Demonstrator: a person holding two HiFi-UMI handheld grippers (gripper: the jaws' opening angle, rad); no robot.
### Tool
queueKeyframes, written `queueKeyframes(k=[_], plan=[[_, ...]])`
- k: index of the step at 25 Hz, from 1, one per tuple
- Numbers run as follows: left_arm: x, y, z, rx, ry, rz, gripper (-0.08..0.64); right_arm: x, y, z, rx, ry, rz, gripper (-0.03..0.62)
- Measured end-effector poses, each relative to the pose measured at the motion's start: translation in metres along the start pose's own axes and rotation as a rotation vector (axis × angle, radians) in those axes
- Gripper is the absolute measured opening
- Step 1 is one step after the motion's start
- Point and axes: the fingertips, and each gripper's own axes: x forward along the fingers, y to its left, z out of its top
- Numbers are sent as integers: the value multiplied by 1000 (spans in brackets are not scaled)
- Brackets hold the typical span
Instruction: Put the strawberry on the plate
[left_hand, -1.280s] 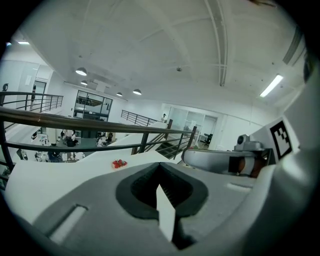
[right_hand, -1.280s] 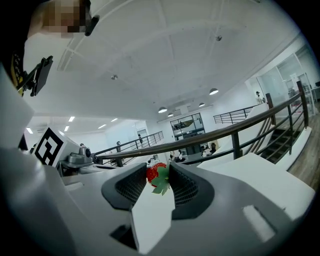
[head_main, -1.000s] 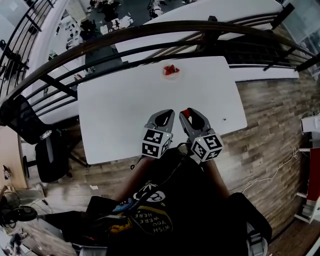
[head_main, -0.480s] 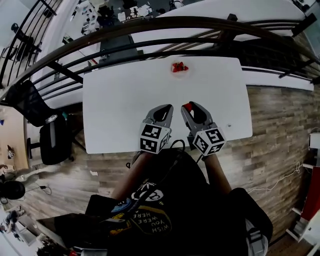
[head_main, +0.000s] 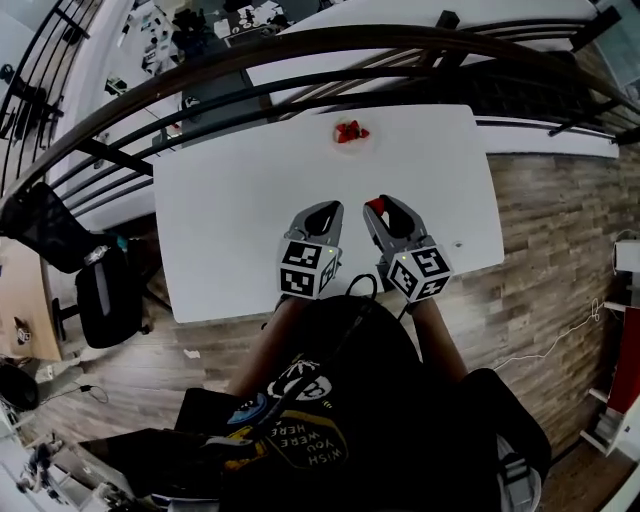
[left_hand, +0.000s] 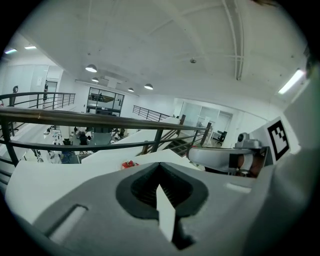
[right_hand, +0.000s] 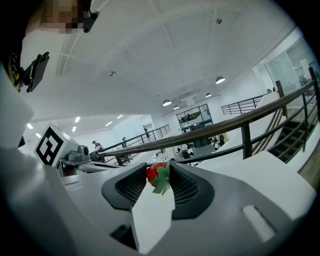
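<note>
— How far along is it, would you say?
— Partway, I reckon. The strawberry is off the table, pinched between the pads of the right gripper near their tips. The plate sits at the table's far edge, about twelve o'clock from the grippers and well apart from them, with other red berries on it. So the pick looks done; the carry across and the setting down are left.
— And the left gripper?
— Jaws together on nothing, just beside the right one, at its nine o'clock.
— Which way does the berry lie?
— In the right gripper view its green leaves hang toward six o'clock, nearer the camera, and the red body rises toward eleven. I'd judge the long axis runs roughly along the jaws, tip forward toward the plate, though the pads hide part of it
</note>
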Motion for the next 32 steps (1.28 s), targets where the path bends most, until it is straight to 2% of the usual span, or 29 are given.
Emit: queueKeyframes(k=[9,16,22,32], plan=[[34,33,3,-13,20,-69,0,37,-18,2,-33,39,-79,147],[64,66,-5,16,98,-81,0,79,-39,-6,-27,80,-116,147],[93,74,-12,32,115,-46,0,102,-67,-19,-38,111,-80,147],[144,87,-39,-11,174,35,0,151,-121,-49,-64,217,-33,147]])
